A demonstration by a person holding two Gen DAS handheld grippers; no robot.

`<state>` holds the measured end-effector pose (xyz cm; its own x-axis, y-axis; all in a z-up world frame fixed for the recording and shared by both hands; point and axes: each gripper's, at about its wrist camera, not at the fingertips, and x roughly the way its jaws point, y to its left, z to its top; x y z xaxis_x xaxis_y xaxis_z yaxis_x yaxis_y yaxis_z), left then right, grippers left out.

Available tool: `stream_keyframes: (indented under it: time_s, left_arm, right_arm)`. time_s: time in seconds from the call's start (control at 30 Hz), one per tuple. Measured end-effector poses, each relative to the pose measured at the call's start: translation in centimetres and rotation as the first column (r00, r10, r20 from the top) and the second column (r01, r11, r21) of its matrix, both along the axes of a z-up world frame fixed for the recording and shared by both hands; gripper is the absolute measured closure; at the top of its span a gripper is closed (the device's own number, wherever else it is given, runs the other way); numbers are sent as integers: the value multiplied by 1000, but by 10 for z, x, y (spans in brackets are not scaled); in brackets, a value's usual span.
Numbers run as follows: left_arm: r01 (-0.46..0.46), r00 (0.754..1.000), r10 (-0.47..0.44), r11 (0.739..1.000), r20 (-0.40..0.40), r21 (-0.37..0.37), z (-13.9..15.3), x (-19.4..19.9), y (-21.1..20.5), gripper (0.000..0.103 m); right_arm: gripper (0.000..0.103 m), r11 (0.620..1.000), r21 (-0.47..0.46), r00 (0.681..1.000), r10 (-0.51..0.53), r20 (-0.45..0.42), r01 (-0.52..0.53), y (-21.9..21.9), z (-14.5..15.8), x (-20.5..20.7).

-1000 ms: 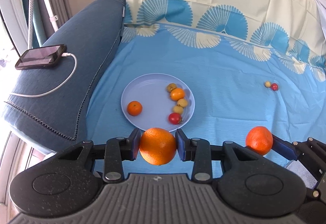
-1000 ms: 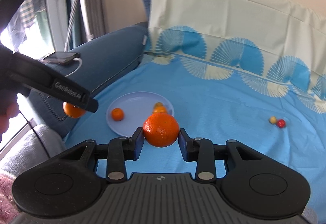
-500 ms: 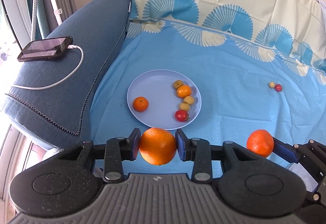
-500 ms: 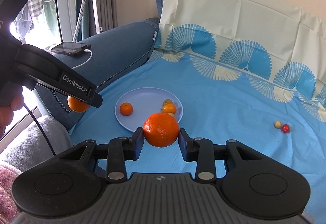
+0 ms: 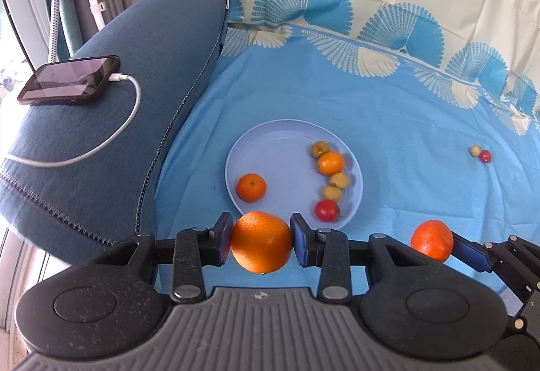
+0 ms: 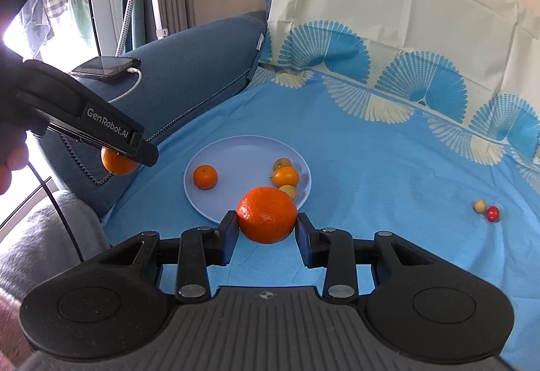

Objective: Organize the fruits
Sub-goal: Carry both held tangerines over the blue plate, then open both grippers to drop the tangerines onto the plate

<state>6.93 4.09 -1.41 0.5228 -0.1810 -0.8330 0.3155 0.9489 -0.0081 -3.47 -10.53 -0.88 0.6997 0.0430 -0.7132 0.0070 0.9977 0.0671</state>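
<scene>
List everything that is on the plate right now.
On the plate: a small orange on its left, and along its right a greenish-yellow fruit, another orange, two yellow fruits and a red one. The held orange covers the near rim.

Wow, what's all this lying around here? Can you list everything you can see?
Plate: one, pale blue, on the cloth.
Fruit on plate: six; two orange, three yellowish, one red.
Loose fruit: two small, yellow and red, touching, far right on the cloth.
Cloth: one, blue with fan pattern, over the sofa.
Phone: one, black, on the blue armrest, white cable plugged in.
Left gripper: shut on an orange.
Right gripper: shut on a second orange.
</scene>
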Motion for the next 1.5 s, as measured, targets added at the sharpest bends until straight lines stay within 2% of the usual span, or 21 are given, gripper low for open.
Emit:
stream_keyframes:
  time_s: [0.47,0.83,0.87,0.9,0.93,0.97,1.0,1.03,1.13,1.37,1.5]
  left_arm:
    - [6,997,-2,999,-72,44,-53,86,-31,62]
    - [27,993,-16,995,-114,100,-94,126,-49,62]
    - [29,994,-18,995,-110,99,-95,127,-50,58]
    - [38,994,-28,995,-103,93,-94,129,-50,38]
    - [42,995,-35,996,-91,81,-92,128,-48,26]
    - [37,997,-32,997,-67,64,-87,126,-46,7]
    - [28,999,-26,998,-42,50,-82,123,-43,0]
    - [23,1000,-22,999,-16,39,-76,119,-40,1]
    - [25,1000,-25,998,2,51,-62,103,-32,0]
    - [-64,997,67,995,-40,74,-43,43,2,0]
    - [-98,994,101,993,-37,64,-33,9,17,0]
  right_arm:
    - [65,999,22,996,35,-84,-34,3,-54,90]
    - [65,998,38,985,47,-164,-41,2,-93,129]
    - [64,998,41,985,48,-166,-42,2,-95,131]
    - [63,998,47,985,53,-167,-45,1,-96,133]
    - [63,998,52,985,55,-165,-47,0,-95,135]
    - [62,997,54,986,55,-156,-47,-1,-94,135]
    - [53,998,51,988,54,-145,-47,-2,-91,134]
    - [38,998,45,990,52,-135,-46,-3,-86,133]
    - [15,999,32,993,29,-115,-25,-5,-71,120]
    - [5,997,69,987,-12,-157,23,-3,-40,55]
    - [3,998,43,995,-35,-96,39,8,-20,19]
